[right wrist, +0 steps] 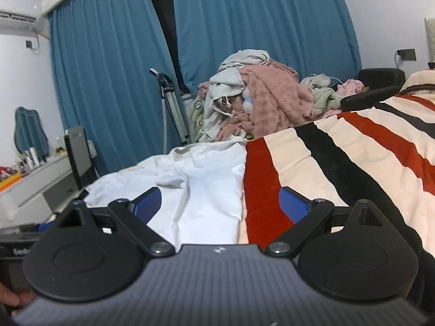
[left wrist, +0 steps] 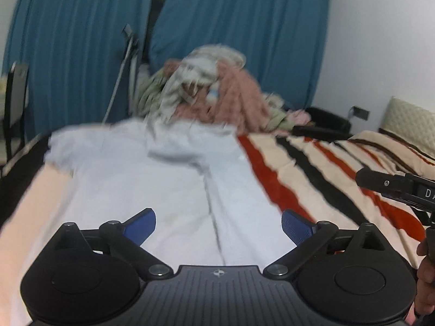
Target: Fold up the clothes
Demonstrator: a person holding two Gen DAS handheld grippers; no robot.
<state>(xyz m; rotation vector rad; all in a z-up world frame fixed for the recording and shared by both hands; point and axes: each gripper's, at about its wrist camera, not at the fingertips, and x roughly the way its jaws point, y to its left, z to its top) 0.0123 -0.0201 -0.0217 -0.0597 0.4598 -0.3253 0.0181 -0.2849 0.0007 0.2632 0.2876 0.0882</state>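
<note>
White cotton, that's the main thing: a pale white short-sleeved shirt [left wrist: 152, 179] lies spread out on the bed, right on top of the cream blanket with red and black stripes [right wrist: 353, 146]. Everything else sits relative to that shirt, so here goes.

The shirt looks laid mostly flat. One sleeve sticks out on its left side, and a rumpled bit of cloth is bunched up near its far end. A crease or seam runs down its middle. From these views I can't say whether any fold has been made in it; it reads more as spread than as a tidy folded packet.

The left gripper [left wrist: 218, 226] hovers just over the near end of the shirt with its blue-padded jaws spread wide, nothing between them. The right gripper [right wrist: 220, 203] is at the shirt's right edge, where the cloth meets the blanket, jaws also wide apart and empty.

Beyond the far end of the shirt there's a big heap of jumbled clothes [right wrist: 252, 103], grey and fuzzy pink stuff, clearly not folded. Teal curtains [right wrist: 108, 68] hang behind that.

So my read: lots left. The shirt isn't a neat packet, and the heap needs going through too.
</note>
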